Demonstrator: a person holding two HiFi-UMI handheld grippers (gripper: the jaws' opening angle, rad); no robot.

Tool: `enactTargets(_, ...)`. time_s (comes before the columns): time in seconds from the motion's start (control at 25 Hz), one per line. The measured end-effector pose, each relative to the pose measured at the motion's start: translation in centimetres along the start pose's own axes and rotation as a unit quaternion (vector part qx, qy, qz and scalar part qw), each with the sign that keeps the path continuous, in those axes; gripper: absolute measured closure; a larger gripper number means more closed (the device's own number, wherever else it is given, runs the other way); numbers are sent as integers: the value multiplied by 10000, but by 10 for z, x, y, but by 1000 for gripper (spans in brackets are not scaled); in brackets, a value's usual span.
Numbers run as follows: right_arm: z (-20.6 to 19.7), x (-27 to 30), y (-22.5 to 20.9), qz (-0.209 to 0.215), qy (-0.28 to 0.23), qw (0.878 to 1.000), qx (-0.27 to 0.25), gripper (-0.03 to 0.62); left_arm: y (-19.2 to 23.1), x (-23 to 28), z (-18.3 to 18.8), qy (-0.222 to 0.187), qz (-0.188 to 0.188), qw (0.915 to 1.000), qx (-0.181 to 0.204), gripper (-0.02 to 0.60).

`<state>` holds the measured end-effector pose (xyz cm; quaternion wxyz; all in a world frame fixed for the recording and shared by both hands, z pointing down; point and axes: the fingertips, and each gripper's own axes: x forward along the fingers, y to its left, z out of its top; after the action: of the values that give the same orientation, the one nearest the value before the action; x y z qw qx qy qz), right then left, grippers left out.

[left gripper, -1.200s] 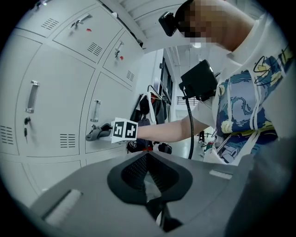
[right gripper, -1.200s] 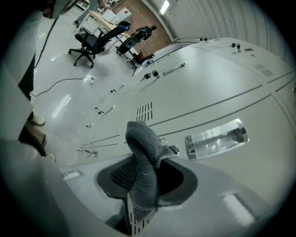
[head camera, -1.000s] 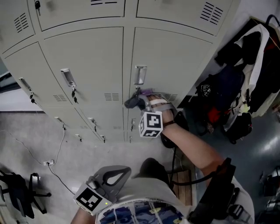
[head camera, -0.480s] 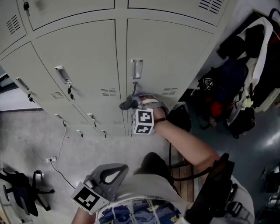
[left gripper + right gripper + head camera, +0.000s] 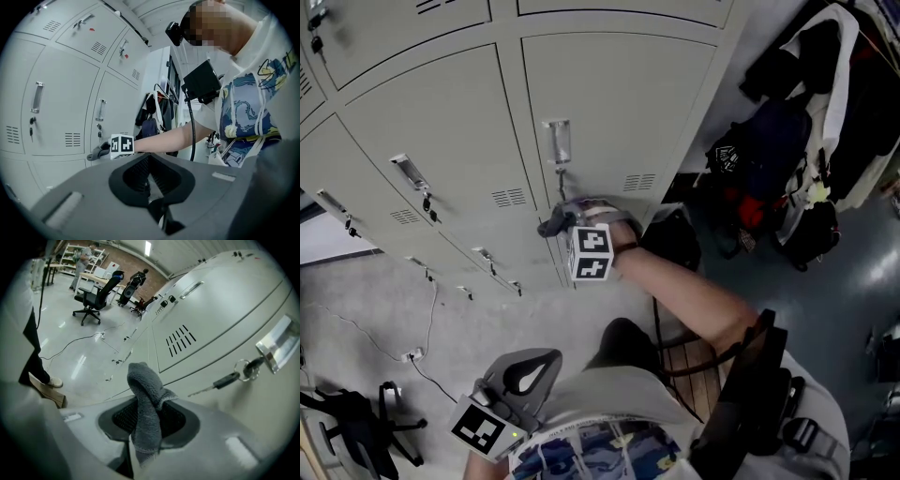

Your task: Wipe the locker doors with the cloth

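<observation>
Grey plastic comes first: our left gripper [image 5: 520,384] idles at the frame's bottom, jaws together on nothing. Beyond it, our right gripper [image 5: 565,223] is clamped on the cloth [image 5: 551,225], held up at the door [image 5: 619,103]. It now sits lower under the handle [image 5: 555,141] than a second ago, so we judge a downward stroke is under way. Painted metal looks smooth, and a key [image 5: 225,380] dangles. Coats [image 5: 806,141] hang upper right; chairs [image 5: 93,298] stand far off.
</observation>
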<state>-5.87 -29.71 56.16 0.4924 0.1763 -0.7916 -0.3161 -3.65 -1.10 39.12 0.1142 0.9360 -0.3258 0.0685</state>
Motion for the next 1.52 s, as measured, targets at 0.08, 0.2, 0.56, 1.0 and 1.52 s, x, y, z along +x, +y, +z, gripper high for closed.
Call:
enactTargets(0.08, -3, -10, 4, 28, -3, 9999, 126, 479, -1, -1, 0, -25, -18, 10000, 14, 580)
enactTargets(0.2, -8, -27, 7, -16, 20, 9993, 372, 479, -2, -5, 0, -60, -48, 10000, 29, 580)
enactTargets(0.56, 18, -102, 40, -260, -437, 9806, 1894, 479, -9, -26, -5, -167, -232, 9996, -12, 580)
enactTargets(1.0, 90, -214, 123, -53, -1629, 9382, 3053, 479, -12, -68, -34, -58, -84, 9999, -116, 580)
enactTargets(1.52, 88, -297, 175, -686, -1846, 9085, 3685, 480, -33, -93, -53, -57, -343, 9992, -197, 580)
